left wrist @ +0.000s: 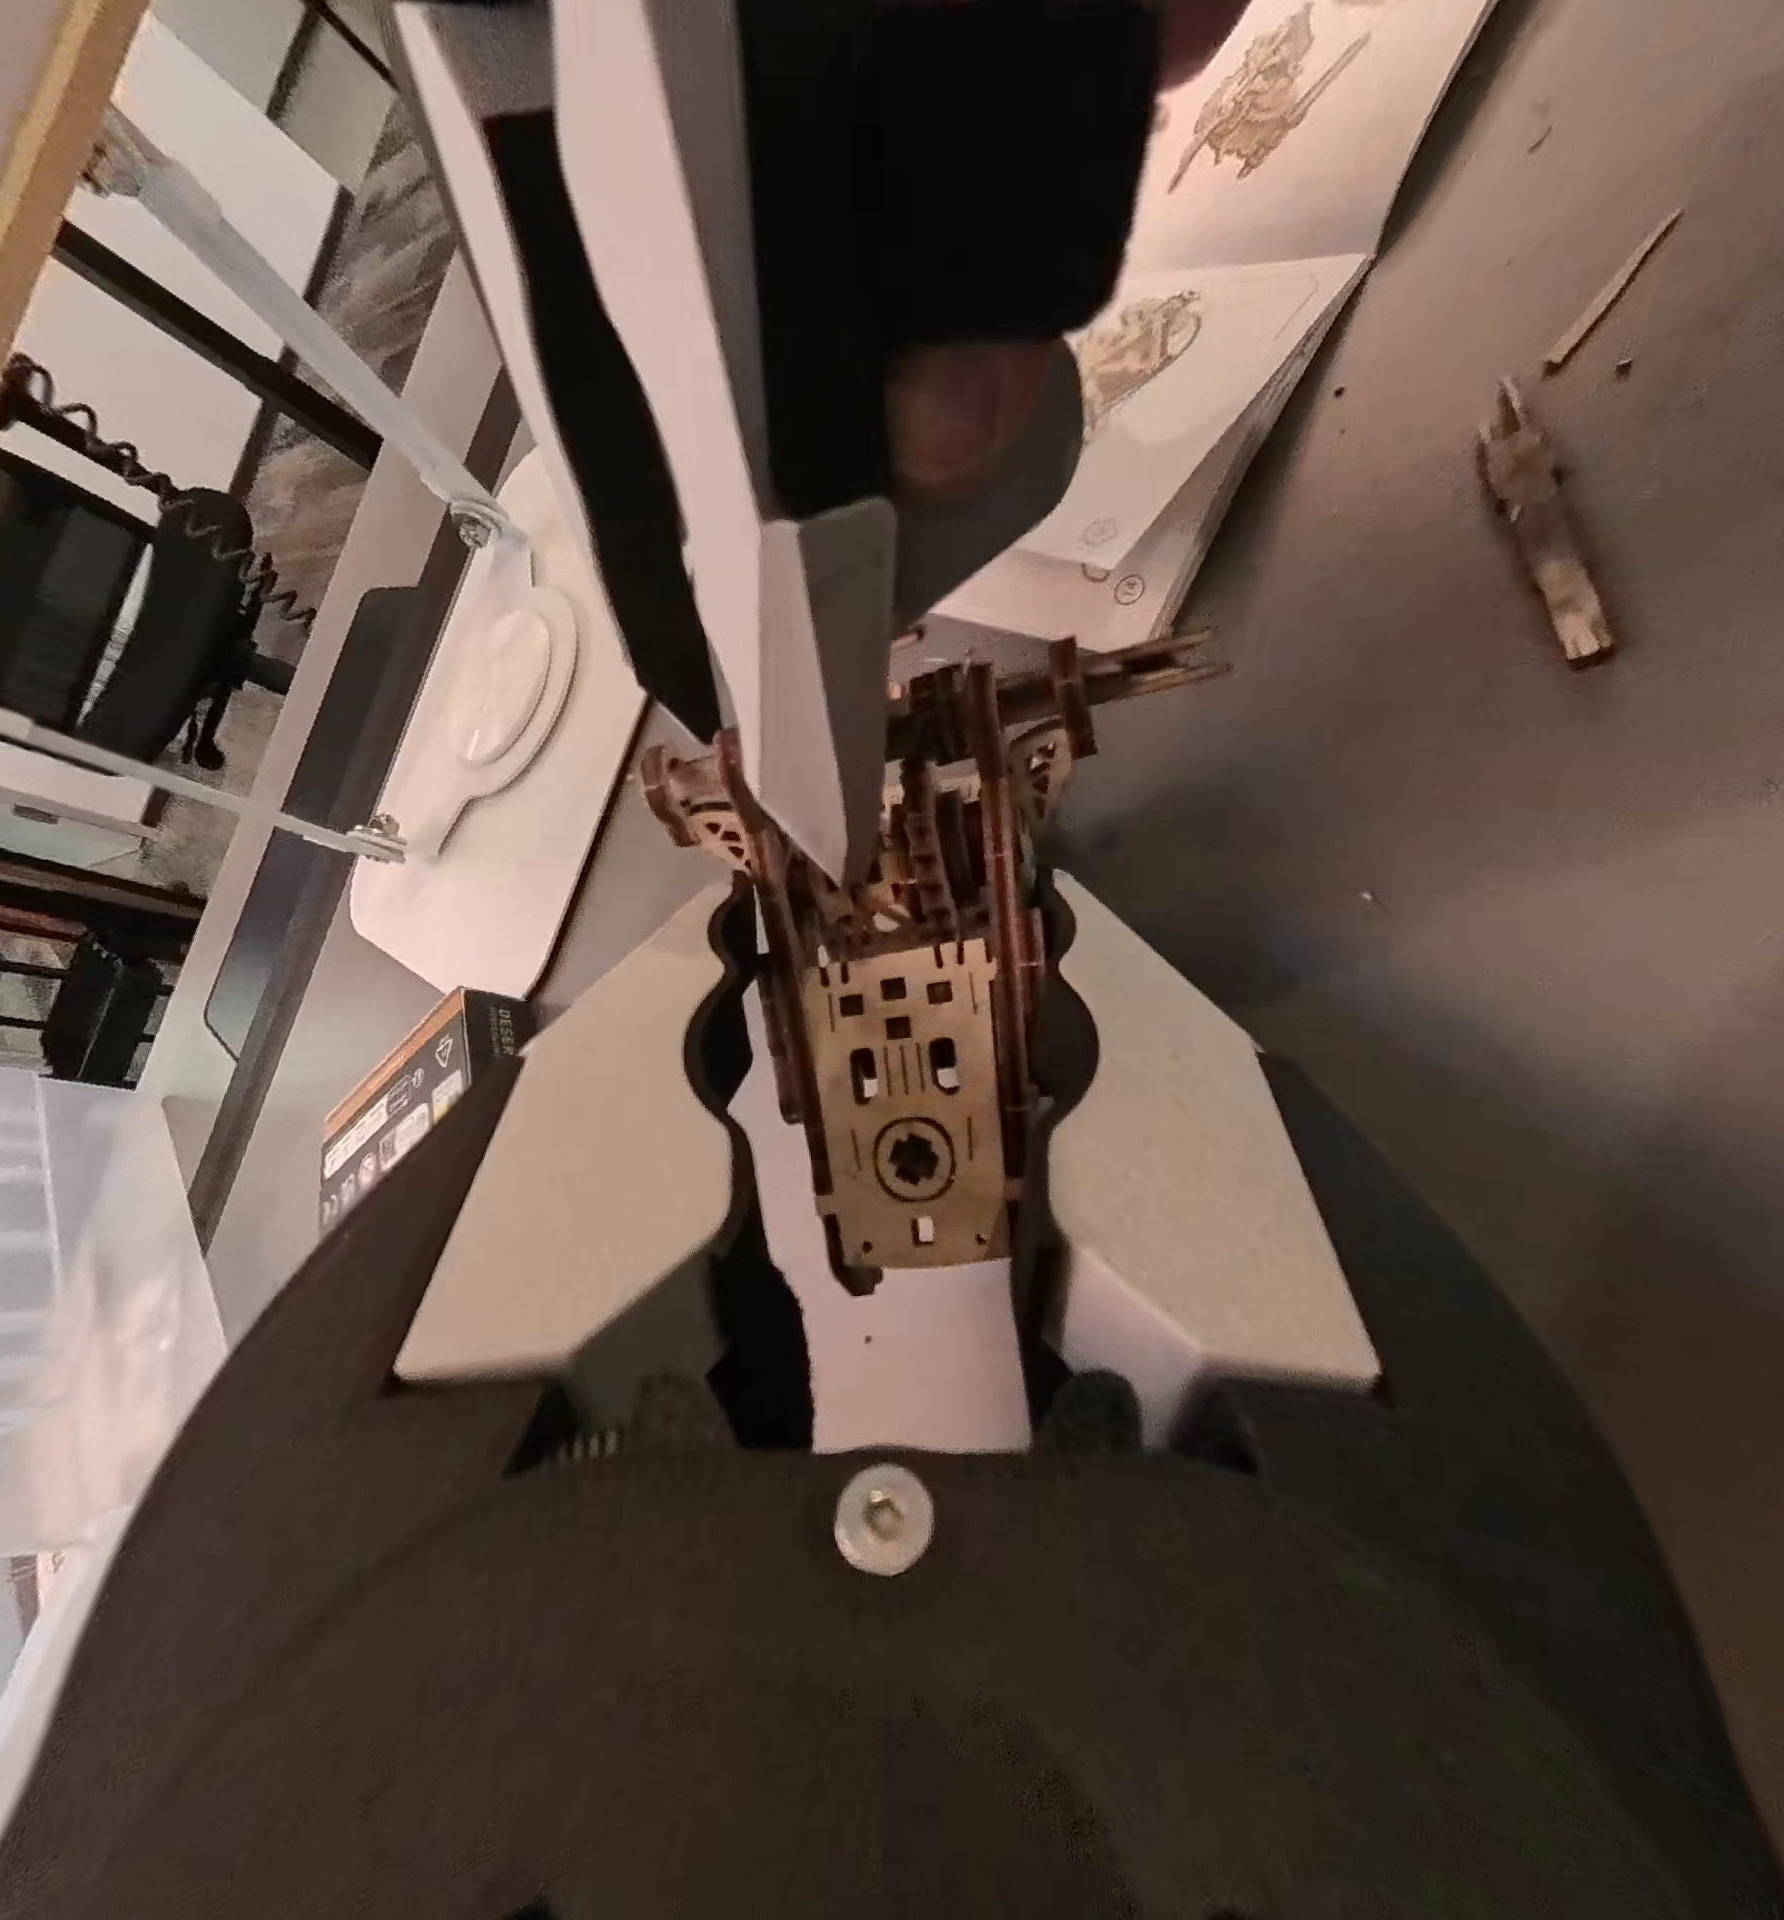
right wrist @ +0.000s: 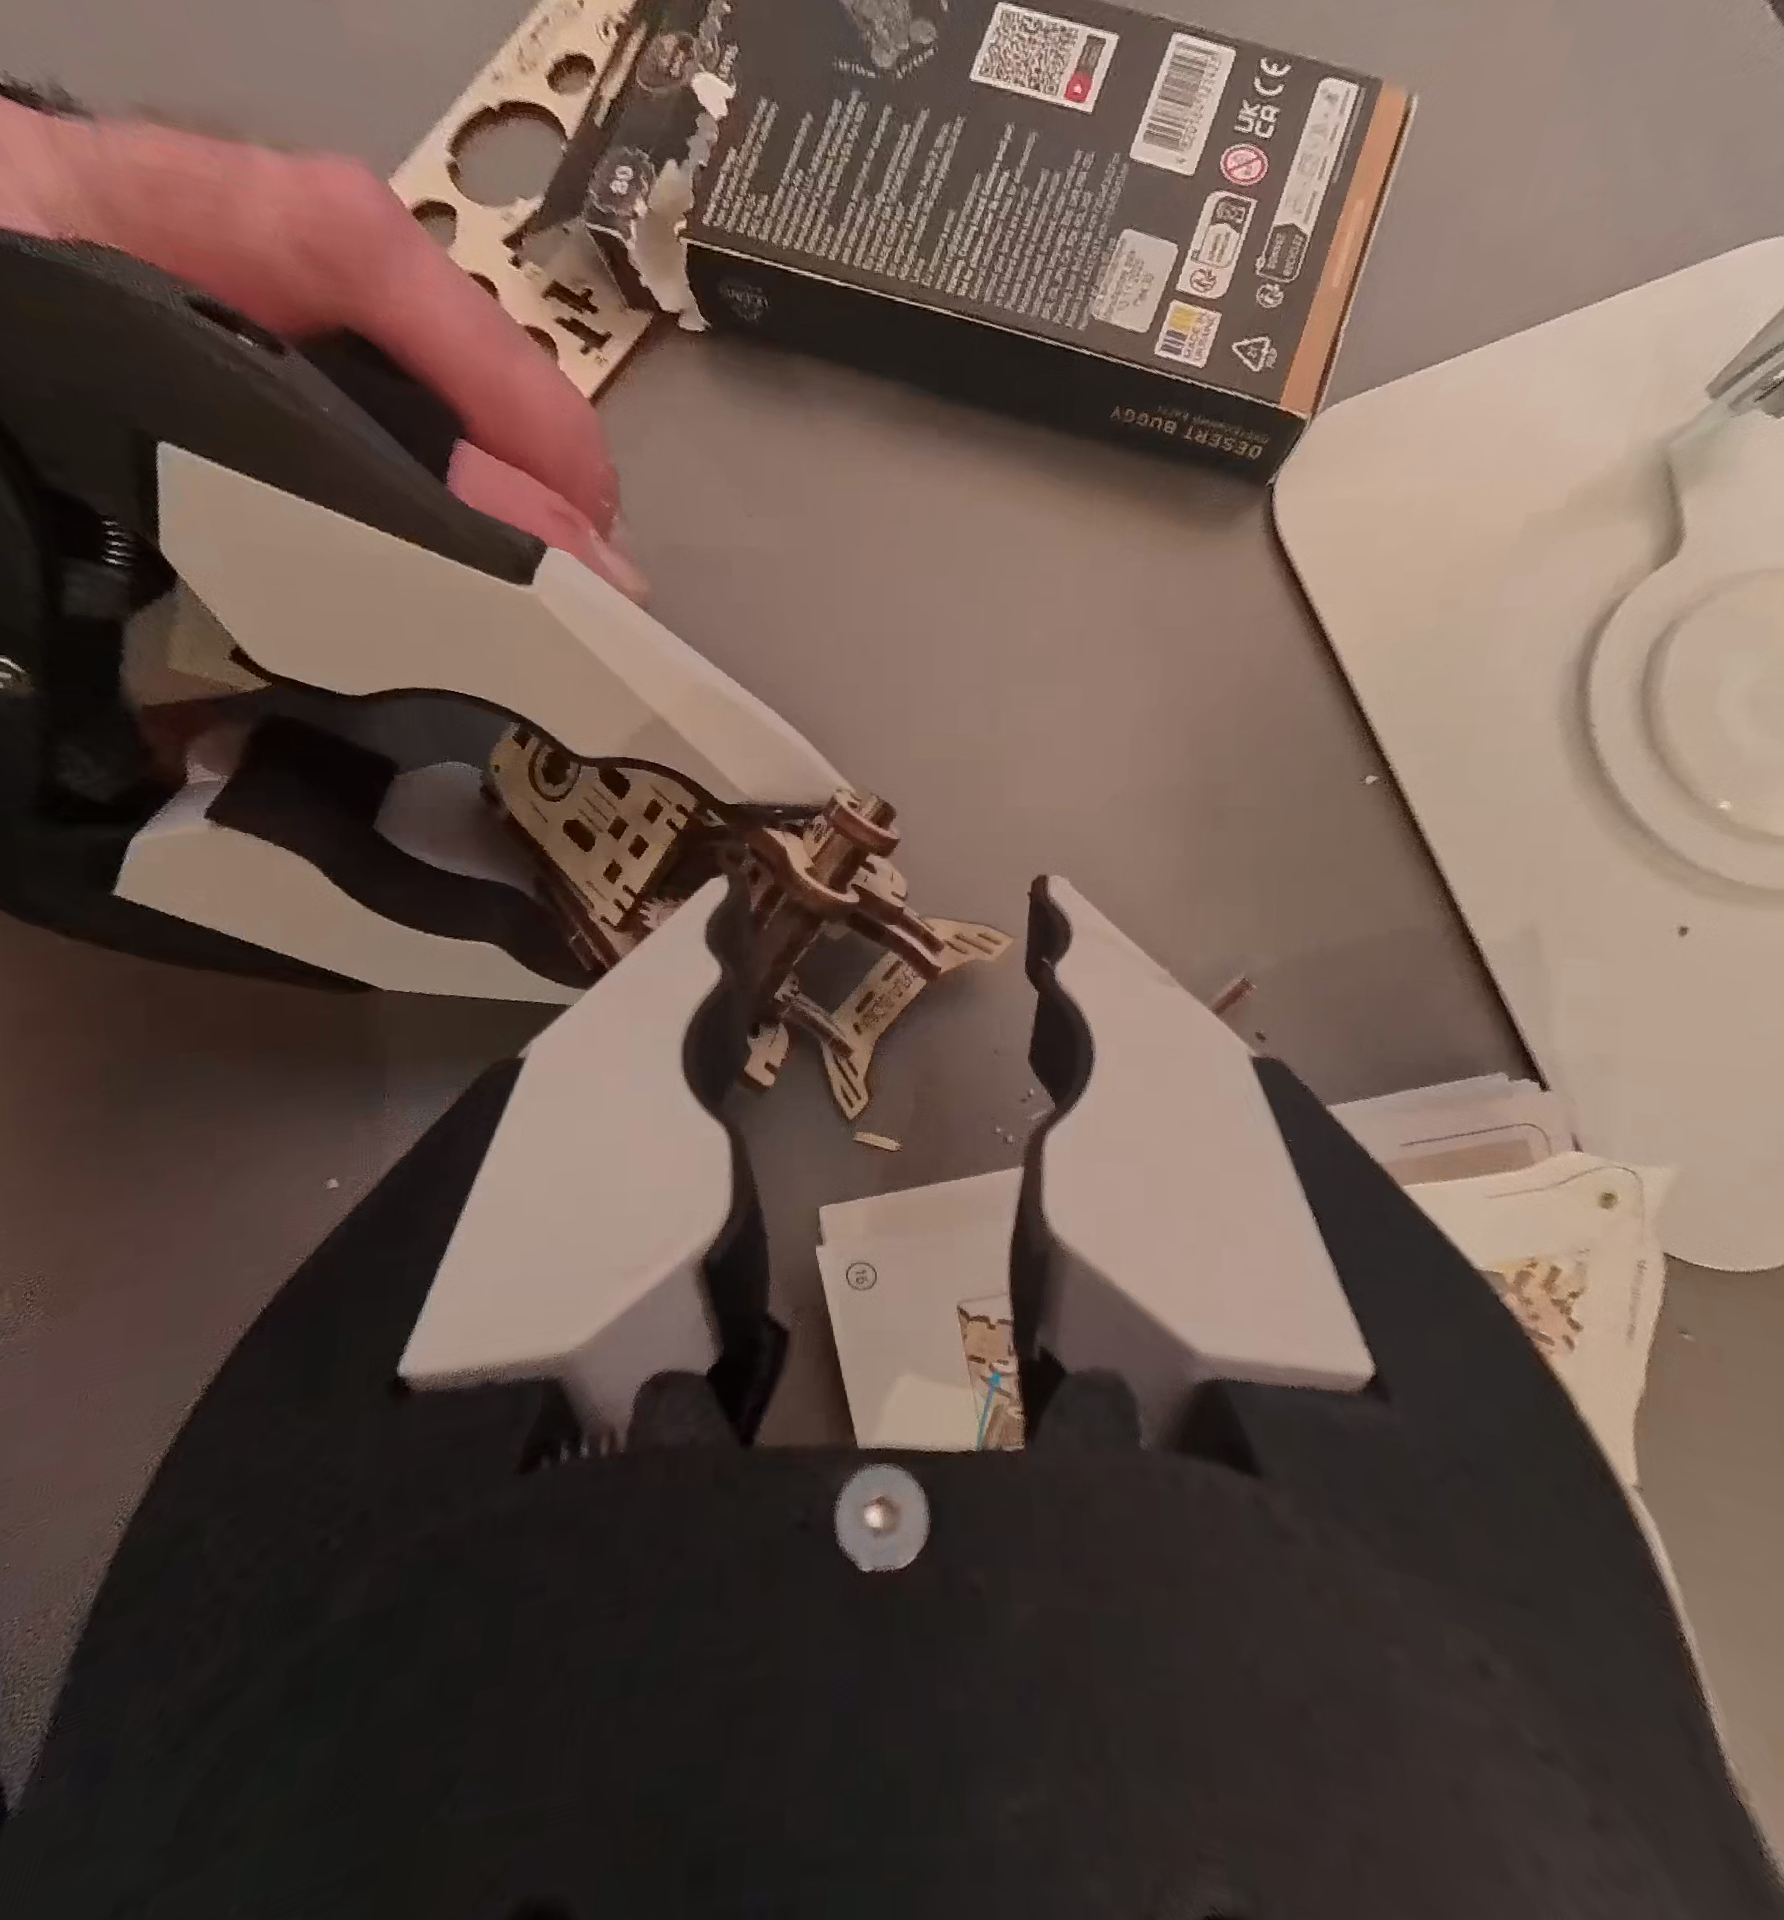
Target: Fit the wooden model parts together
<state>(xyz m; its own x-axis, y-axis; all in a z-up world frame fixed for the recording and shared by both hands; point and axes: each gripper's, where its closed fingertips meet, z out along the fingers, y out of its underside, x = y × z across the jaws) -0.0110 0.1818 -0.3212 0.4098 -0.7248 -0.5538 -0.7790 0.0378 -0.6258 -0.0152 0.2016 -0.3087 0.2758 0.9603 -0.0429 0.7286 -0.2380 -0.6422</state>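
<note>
The left gripper [left wrist: 893, 997] clamps a partly built wooden model [left wrist: 903, 1101] over a grey table [left wrist: 1439, 987], both white fingers [left wrist: 597, 1153] pressed against the model's side frames, its pale slotted deck plate facing the left wrist camera. In that view the right gripper [left wrist: 826, 821] comes down from 12 o'clock, one fingertip at the model's far end.

From the right wrist camera, the right gripper [right wrist: 877, 977] stands wide apart and grips nothing; the model [right wrist: 794, 904] lies at its left finger [right wrist: 607, 1122], well clear of the right one. A hand [right wrist: 348, 291] at 10 o'clock holds the left gripper [right wrist: 659, 883]. A black product box [right wrist: 1023, 229] and a punched-out wooden sheet [right wrist: 514, 239] lie at 12 o'clock, a white base plate [right wrist: 1490, 727] at 3 o'clock. An open instruction booklet [left wrist: 1231, 343] lies at 1 o'clock in the left view, a loose wooden part [left wrist: 1542, 540] at 2 o'clock.
</note>
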